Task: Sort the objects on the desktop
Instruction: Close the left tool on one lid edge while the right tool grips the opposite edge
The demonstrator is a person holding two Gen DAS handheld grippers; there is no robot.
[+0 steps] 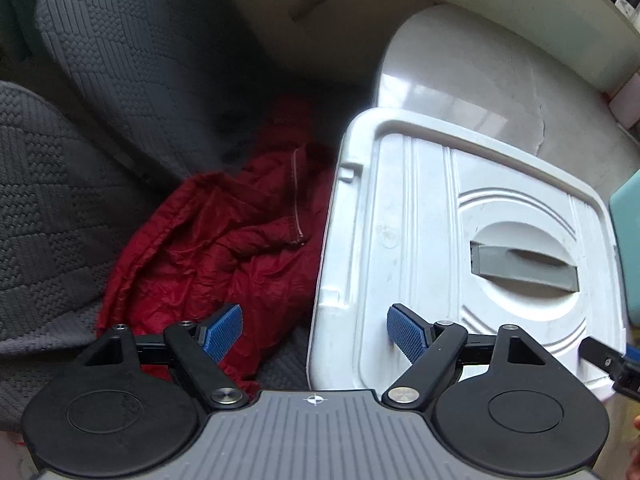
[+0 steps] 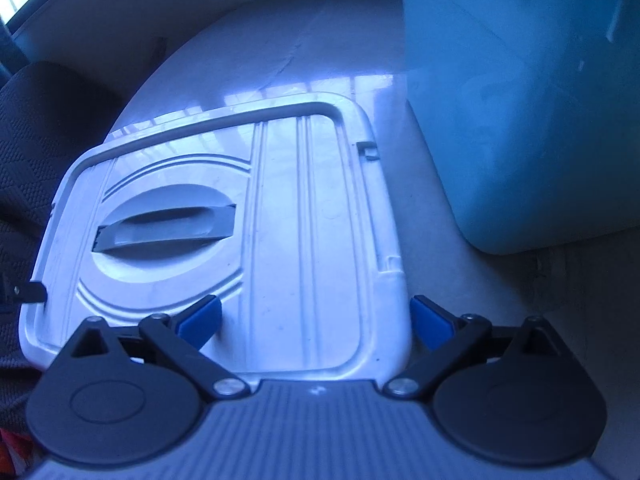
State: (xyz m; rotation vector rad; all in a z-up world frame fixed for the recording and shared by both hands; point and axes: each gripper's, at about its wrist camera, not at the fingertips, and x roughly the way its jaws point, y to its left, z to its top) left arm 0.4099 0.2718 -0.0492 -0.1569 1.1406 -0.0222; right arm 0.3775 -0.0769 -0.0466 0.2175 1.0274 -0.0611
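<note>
L gripper (image 1: 316, 334) & R gripper (image 2: 316, 320) jaws apart, prob. straddling white lid (image 2: 304, 216) edges.

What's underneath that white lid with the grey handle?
The white lid lies flat on the pale tabletop, beside a teal bin. Whatever is directly beneath it is covered.

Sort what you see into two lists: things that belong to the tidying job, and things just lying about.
Belong to the job:
white lid, with grey handle
teal box
left gripper
right gripper

Just lying about:
red garment
grey cushions
</note>
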